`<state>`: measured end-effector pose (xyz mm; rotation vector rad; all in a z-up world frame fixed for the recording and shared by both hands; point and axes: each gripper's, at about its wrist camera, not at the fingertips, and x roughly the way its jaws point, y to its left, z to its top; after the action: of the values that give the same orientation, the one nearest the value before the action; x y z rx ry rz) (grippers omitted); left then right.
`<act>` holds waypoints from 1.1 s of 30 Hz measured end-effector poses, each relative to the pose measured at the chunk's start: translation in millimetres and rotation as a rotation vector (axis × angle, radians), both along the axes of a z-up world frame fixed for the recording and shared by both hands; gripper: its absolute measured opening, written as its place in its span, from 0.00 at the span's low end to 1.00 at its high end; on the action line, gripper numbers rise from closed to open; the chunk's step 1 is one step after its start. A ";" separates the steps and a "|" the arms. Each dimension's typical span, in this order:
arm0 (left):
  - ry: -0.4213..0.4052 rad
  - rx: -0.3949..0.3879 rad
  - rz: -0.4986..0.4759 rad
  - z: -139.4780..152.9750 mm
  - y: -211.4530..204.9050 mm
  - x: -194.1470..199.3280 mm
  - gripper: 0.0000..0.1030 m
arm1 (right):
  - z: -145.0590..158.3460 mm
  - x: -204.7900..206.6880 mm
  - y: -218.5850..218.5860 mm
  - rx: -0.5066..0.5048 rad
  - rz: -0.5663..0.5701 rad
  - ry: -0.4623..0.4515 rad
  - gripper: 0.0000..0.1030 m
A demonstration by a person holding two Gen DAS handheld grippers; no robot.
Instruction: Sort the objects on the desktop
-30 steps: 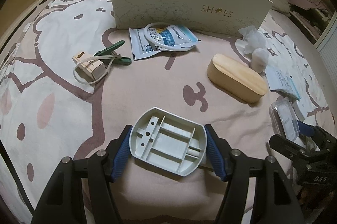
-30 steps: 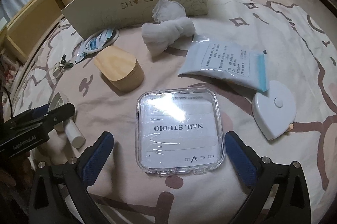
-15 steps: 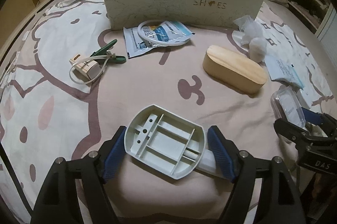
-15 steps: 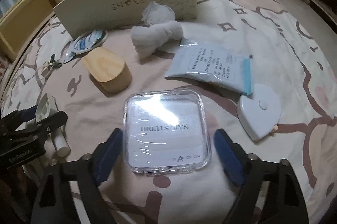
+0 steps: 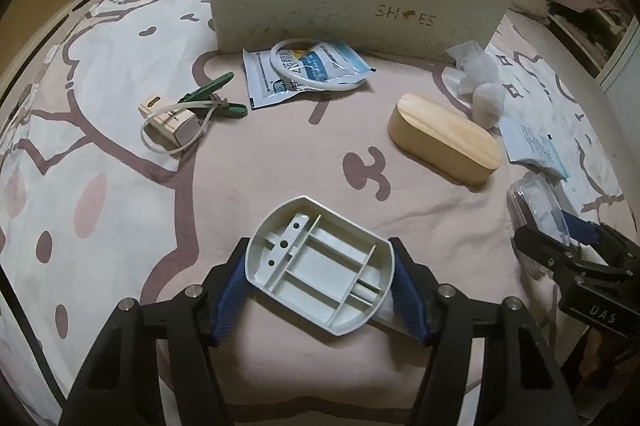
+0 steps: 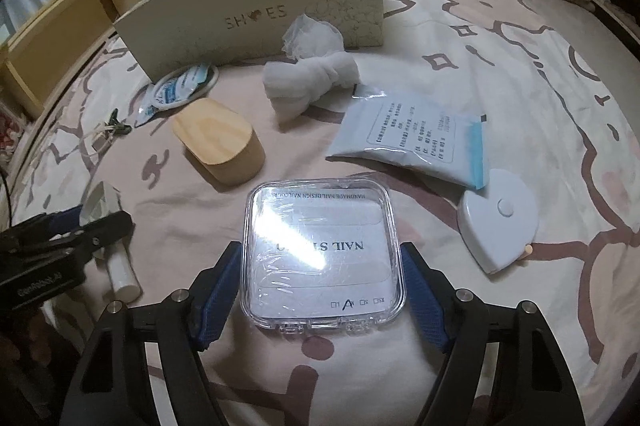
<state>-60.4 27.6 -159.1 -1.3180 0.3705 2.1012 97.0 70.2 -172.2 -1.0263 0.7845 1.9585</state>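
On the cartoon-print bedspread [image 5: 120, 74], both grippers sit low over their items, pointing steeply down.

Left gripper [image 5: 318, 280]: jaws closing, blue pads against both sides of the white ribbed plastic tray [image 5: 318, 268] (underside up, ribs and three holes visible). Tray is tilted, far edge raised. A white tube [image 6: 120, 272] lies just beneath and beside it, partly hidden.

Right gripper [image 6: 322, 280]: jaws closing on the clear nail box [image 6: 322, 250] (label reads "NAIL ST…", glare hides the rest). Pads touch its left and right edges; box sits between them near the bottom centre of the right wrist view.

Other items on the bed:
- shoe box [image 5: 352, 6] standing upright at the back, "SHOES" on its face
- wooden oval case [image 5: 444, 144] mid-bed, between the two grippers' zones
- blue-white pouch [image 5: 308, 70] with a white ring on it, just in front of the shoe box
- green clip [image 5: 212, 98] touching a small cardboard box [image 5: 170, 120] looped by a white cord
- white gauze roll [image 6: 312, 84]
- zip bag [image 6: 412, 140] with printed text
- white heart-shaped device [image 6: 498, 220], just beside the zip bag
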 end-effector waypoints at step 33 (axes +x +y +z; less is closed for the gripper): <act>0.018 0.019 -0.055 8.7 6.7 3.7 0.63 | 0.2 -16.5 -5.4 -0.005 0.061 0.012 0.74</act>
<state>-56.6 34.3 -150.4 -1.2644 0.3889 2.0668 80.5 64.7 -172.0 -1.0540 0.7733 2.0167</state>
